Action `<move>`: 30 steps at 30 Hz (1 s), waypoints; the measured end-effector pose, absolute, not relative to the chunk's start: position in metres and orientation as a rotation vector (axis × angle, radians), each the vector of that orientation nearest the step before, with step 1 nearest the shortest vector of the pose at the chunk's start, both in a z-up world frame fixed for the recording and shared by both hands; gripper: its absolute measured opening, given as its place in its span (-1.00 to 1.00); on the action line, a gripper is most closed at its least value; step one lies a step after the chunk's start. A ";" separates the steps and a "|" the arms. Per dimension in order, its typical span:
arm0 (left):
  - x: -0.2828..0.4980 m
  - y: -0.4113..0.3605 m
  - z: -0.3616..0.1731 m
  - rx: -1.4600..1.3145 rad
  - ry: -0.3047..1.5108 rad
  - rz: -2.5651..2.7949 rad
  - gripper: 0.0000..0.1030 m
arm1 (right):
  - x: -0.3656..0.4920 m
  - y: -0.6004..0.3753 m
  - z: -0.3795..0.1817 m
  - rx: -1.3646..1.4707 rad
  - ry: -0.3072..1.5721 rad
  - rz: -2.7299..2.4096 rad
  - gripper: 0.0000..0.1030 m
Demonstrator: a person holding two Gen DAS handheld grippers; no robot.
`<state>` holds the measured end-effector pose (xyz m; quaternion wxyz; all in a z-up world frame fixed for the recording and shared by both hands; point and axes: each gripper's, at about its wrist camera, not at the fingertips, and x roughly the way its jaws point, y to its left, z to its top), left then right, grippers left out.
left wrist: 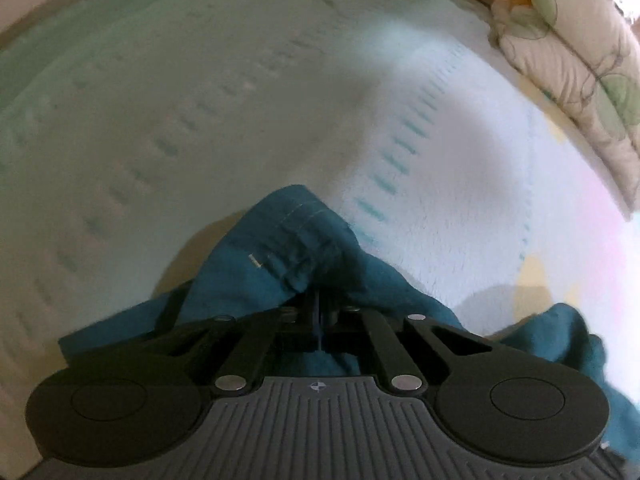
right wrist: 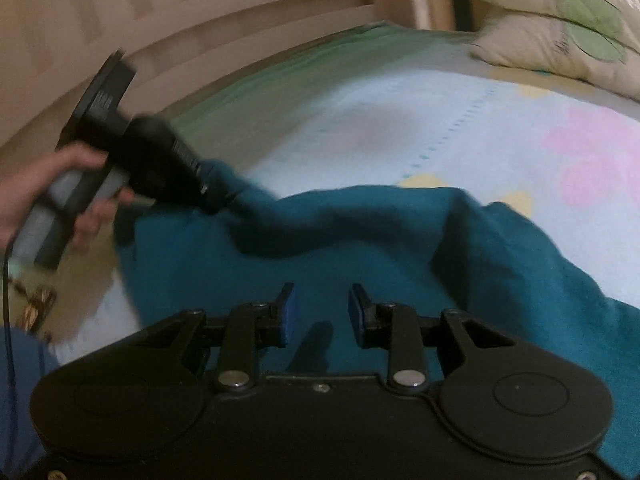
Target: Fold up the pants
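Observation:
The teal pants point(right wrist: 360, 248) lie partly spread on a pale patterned blanket point(right wrist: 400, 120) on a bed. My left gripper point(left wrist: 320, 300) is shut on a bunched stitched edge of the pants point(left wrist: 288, 240) and holds it lifted above the blanket. In the right wrist view the left gripper point(right wrist: 216, 200) shows at the left, held by a hand, pulling the pants' edge up. My right gripper point(right wrist: 322, 312) is open and empty, its blue-padded fingers point(right wrist: 288, 312) hovering just above the flat part of the pants.
A floral pillow point(left wrist: 580, 72) lies at the far right of the bed, also in the right wrist view point(right wrist: 560, 20). A wooden slatted bed rail point(right wrist: 240, 12) runs along the far side. The blanket point(left wrist: 240, 100) stretches ahead of the left gripper.

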<state>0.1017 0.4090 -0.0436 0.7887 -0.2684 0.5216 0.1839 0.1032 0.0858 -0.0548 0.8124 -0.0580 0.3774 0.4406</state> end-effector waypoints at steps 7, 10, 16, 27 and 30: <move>0.100 0.419 -0.022 -0.599 1.102 0.287 -0.89 | 0.076 0.105 -0.052 -0.211 0.772 1.069 -0.22; 0.101 0.415 -0.013 -0.490 1.120 0.266 -0.67 | 0.067 0.113 -0.052 -0.235 0.774 1.128 -0.22; 0.097 0.408 0.000 -0.360 1.137 0.231 -0.56 | 0.051 0.139 -0.053 -0.257 0.738 1.199 -0.20; 0.097 0.413 0.012 -0.345 1.127 0.232 -0.47 | 0.033 0.185 -0.068 -0.320 0.737 1.247 -0.83; 0.097 0.420 0.015 -0.341 1.112 0.252 -0.42 | 0.026 0.170 -0.059 -0.237 0.758 1.314 -0.83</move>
